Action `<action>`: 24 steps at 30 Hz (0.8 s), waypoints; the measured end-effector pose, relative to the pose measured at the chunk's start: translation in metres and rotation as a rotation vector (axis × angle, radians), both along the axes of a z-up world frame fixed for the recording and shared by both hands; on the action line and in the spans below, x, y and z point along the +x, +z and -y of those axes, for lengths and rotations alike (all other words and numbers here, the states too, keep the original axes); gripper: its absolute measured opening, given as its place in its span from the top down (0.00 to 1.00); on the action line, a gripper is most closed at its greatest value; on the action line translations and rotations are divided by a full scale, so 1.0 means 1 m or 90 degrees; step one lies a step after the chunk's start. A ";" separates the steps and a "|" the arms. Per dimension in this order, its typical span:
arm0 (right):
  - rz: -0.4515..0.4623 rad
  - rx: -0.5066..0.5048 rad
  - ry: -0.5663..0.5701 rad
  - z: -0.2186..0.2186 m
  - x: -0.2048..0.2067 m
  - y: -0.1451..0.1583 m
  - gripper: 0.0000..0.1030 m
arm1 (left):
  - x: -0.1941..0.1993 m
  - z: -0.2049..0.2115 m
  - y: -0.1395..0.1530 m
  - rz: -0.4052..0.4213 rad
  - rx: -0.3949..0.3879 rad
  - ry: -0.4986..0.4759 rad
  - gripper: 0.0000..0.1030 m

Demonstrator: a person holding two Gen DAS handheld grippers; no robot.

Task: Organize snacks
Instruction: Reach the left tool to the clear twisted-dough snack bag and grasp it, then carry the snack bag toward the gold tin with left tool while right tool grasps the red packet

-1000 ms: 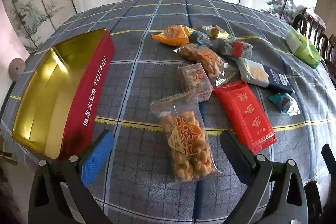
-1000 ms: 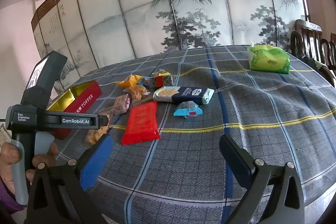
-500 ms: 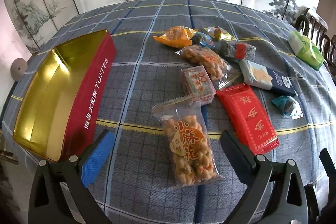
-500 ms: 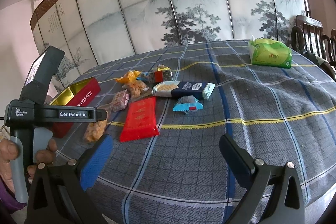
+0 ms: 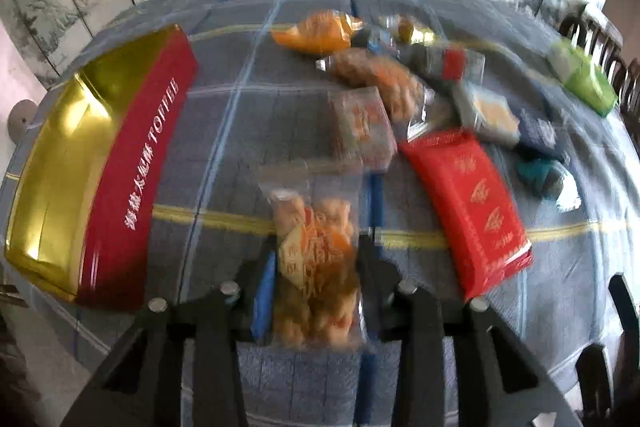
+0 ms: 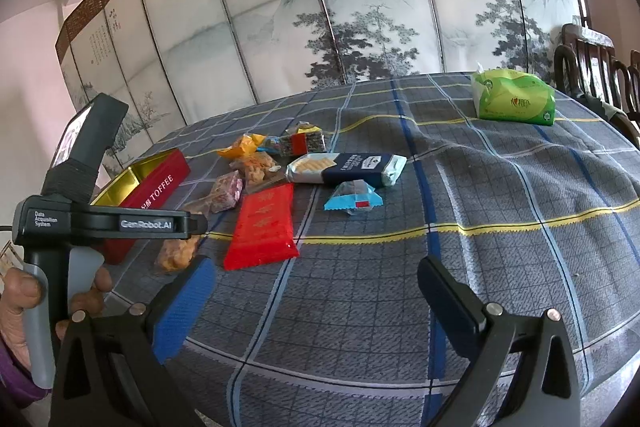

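Pinching twisted-snack bag [image 5: 316,259], left tongs [image 5: 316,291] narrow; right tongs [image 6: 316,291] wide, nothing held.

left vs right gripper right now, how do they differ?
The left gripper is shut on the clear bag of fried twists; the right gripper is open and holds nothing. The left gripper is down among the snacks beside the toffee tin; the right gripper hovers over bare tablecloth, short of the red packet. Both have one blue pad and one black finger.
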State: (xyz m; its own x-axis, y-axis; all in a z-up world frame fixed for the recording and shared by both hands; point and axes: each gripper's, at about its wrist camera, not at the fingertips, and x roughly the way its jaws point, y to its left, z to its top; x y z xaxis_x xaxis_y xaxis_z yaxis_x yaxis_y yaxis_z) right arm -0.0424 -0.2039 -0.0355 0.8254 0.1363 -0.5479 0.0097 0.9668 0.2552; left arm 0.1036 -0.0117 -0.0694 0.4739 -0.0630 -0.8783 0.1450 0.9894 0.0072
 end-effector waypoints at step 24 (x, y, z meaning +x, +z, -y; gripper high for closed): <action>-0.006 -0.005 -0.003 0.002 0.001 0.003 0.00 | -0.031 -0.006 0.062 0.084 0.000 -0.004 0.68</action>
